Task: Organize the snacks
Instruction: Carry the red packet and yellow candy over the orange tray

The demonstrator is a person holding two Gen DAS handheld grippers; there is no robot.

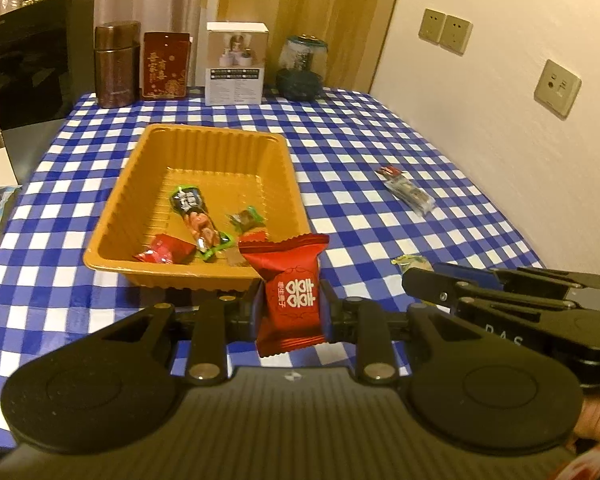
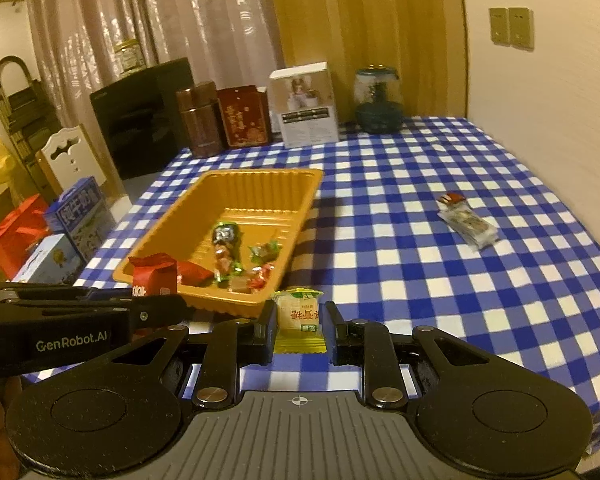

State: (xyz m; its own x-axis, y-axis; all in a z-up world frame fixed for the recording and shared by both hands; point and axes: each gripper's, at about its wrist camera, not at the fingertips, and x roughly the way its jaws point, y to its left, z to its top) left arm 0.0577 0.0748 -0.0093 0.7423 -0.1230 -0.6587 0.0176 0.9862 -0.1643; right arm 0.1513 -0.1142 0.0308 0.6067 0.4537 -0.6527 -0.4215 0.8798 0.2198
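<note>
My left gripper is shut on a red snack packet, held just before the near rim of the orange tray. The tray holds several wrapped snacks. My right gripper has its fingers around a yellow-green snack packet on the table, right of the tray's near corner; small gaps show beside the packet. The left gripper with the red packet shows at the left of the right wrist view. A clear-wrapped snack lies alone on the cloth to the right.
Blue-white checked tablecloth covers the table. Along the back stand a brown canister, a red tin, a white box and a glass jar. A black appliance stands at the far left. A wall runs along the right.
</note>
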